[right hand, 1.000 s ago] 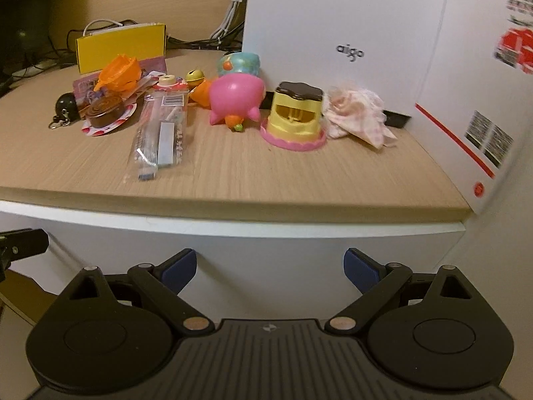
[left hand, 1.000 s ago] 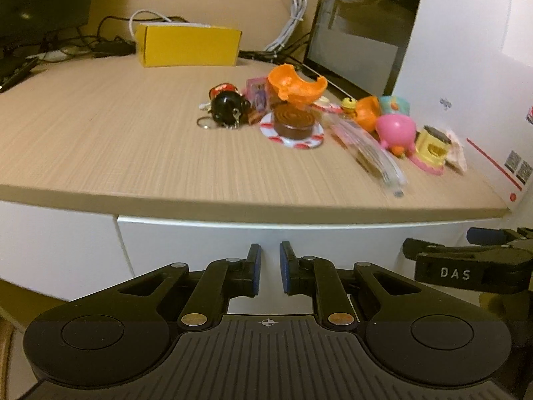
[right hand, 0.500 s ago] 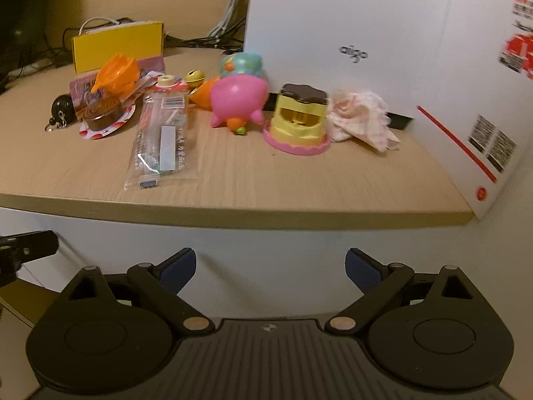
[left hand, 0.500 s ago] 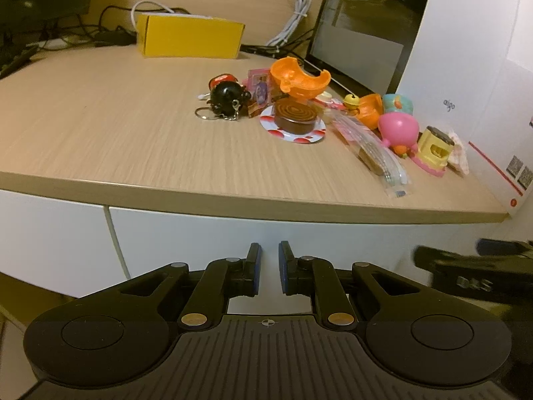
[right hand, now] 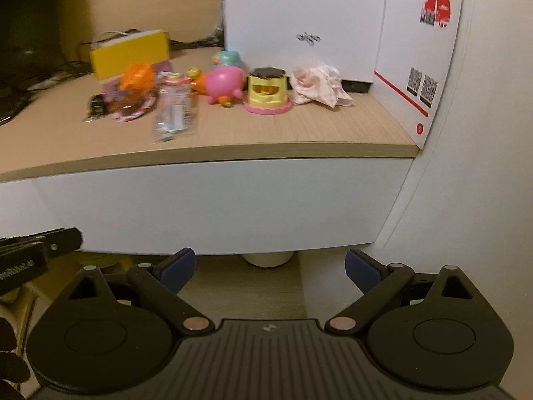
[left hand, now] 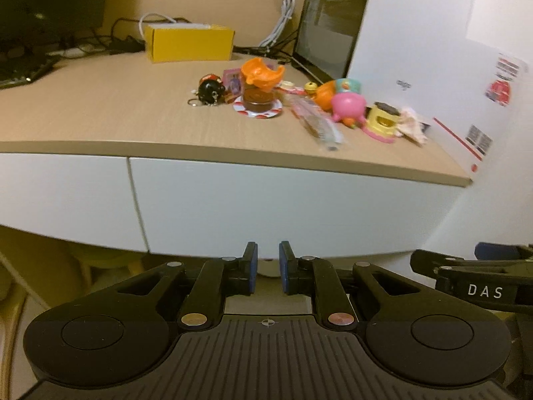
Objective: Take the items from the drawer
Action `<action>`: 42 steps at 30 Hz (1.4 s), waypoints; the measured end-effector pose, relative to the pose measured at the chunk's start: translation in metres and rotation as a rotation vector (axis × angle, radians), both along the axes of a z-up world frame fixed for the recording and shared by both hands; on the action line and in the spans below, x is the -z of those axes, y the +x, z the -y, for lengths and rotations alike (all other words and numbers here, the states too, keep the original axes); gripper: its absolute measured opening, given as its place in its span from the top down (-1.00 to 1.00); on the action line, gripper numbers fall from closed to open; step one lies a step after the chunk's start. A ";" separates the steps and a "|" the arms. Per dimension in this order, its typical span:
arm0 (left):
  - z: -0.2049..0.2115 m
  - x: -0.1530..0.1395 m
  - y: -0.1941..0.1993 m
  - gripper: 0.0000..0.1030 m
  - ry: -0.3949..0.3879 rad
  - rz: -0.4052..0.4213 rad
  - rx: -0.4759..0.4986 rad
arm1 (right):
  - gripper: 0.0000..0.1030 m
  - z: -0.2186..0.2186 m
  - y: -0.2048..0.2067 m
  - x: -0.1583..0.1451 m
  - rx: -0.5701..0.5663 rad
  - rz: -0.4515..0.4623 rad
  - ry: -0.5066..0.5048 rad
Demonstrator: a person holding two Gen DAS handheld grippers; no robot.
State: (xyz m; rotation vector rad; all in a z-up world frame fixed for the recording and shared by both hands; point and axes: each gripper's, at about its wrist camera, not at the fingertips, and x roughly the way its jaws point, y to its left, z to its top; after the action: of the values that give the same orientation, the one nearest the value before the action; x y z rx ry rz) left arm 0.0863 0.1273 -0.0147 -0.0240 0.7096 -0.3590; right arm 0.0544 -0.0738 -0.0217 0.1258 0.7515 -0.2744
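I see the desk (left hand: 100, 113) above the white drawer front (right hand: 216, 206) — pushed in, both grippers just before its lower edge. My right gripper (right hand: 269, 266) gapes wide; my left gripper (left hand: 268, 266) is nearly closed, empty. Toys (right hand: 223, 83) crowd the desktop.

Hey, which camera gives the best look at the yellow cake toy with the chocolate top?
The right wrist view: the yellow cake toy sits near centre, facing the camera, fairly sharp. In the left wrist view it is smaller, off to the right and slightly blurred.
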 end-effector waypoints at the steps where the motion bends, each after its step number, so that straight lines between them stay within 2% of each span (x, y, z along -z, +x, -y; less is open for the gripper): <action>1: 0.001 -0.002 -0.009 0.71 0.013 0.008 0.001 | -0.88 -0.001 -0.007 -0.003 -0.017 0.005 -0.002; 6: 0.002 -0.015 -0.042 0.71 0.041 0.053 -0.033 | -0.91 -0.001 -0.042 -0.009 -0.075 0.046 0.004; 10: 0.008 -0.028 -0.059 0.71 0.045 0.091 -0.039 | -0.91 0.002 -0.057 -0.010 -0.028 0.065 0.034; 13: 0.015 -0.030 -0.068 0.71 0.052 0.087 -0.013 | -0.91 0.004 -0.065 -0.010 -0.029 0.075 0.056; 24: 0.038 -0.022 -0.082 0.71 0.023 0.021 -0.004 | -0.95 0.007 -0.090 -0.033 -0.023 0.167 -0.054; 30: 0.039 -0.024 -0.084 0.72 -0.006 0.024 -0.029 | -0.95 0.007 -0.095 -0.022 -0.038 0.141 -0.043; 34: 0.034 -0.030 -0.087 0.72 -0.047 0.035 -0.010 | -0.95 0.003 -0.096 -0.022 -0.050 0.148 -0.040; 39: 0.036 -0.034 -0.093 0.72 0.031 0.083 -0.029 | -0.95 0.004 -0.097 -0.029 -0.043 0.167 -0.037; 42: 0.036 -0.032 -0.094 0.72 0.030 0.079 -0.017 | -0.95 0.004 -0.097 -0.029 -0.043 0.167 -0.037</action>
State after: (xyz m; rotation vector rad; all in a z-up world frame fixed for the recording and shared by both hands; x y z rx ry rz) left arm -0.0072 0.0915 0.0177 0.0124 0.6361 -0.3318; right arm -0.0428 -0.0776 0.0076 0.0961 0.5823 -0.2338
